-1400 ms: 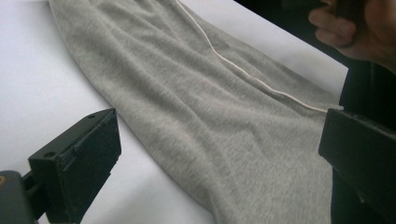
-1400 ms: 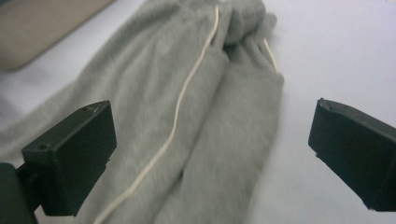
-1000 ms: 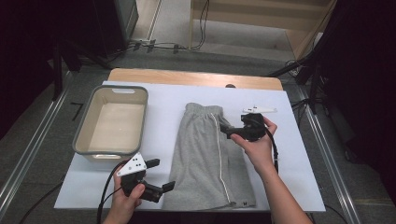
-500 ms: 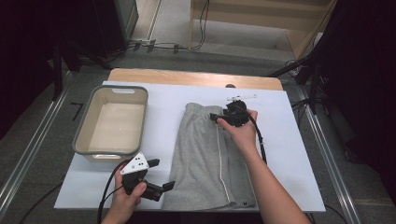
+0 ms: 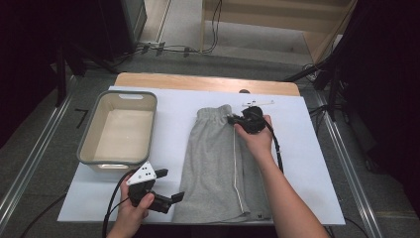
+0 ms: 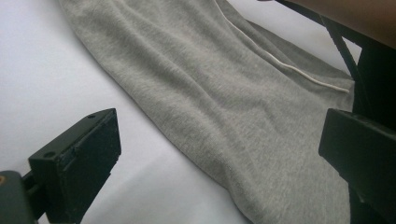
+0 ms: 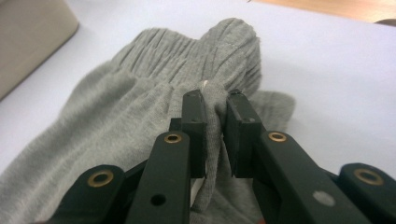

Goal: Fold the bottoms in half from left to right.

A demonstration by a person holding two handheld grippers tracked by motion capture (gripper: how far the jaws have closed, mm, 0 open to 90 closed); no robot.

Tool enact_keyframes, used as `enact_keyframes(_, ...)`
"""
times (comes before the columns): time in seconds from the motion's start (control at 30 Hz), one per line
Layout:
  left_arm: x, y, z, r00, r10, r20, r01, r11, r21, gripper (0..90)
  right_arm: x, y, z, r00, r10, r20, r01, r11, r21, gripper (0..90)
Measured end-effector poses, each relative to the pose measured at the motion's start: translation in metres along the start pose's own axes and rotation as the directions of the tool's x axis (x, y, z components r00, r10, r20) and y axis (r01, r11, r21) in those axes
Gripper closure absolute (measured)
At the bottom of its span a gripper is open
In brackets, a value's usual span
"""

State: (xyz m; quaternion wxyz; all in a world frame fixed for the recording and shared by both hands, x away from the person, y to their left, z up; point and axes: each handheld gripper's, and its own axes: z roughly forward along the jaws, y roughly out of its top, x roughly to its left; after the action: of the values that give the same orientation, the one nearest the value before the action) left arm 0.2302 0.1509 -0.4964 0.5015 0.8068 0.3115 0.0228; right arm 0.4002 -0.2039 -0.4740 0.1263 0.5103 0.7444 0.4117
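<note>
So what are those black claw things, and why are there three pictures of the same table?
They are hand-held grabbing tools, one in each of a person's hands. The top picture comes from a camera above the table. The other two come from small cameras riding on the tools, looking along their black fingers.

On the white table lie a pair of grey cotton shorts with a thin white side stripe and a beige plastic tub with a grey rim.

The right tool has just been closing its fingers, and a fold of cloth by the gathered waistband is pinched between them. The left tool is open, its fingers wide apart near the shorts' bottom edge, holding nothing.
</note>
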Motion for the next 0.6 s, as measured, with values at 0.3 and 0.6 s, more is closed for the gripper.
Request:
enact_keyframes(0.3, -0.001, -0.001, 0.001, 1.0000, 0.003, 0.002, -0.003, 1.0000, 0.008, 0.0, -0.019, -0.005, 0.015, 0.9970, 0.008, 0.078, -0.012, 0.999, 0.053, 77.0)
enact_keyframes(0.6, -0.003, -0.002, 0.004, 0.9999, 0.013, 0.009, -0.013, 0.9998, 0.017, 0.0, -0.016, -0.010, 0.001, 0.9972, 0.006, 0.074, -0.009, 0.999, 0.035, 28.9)
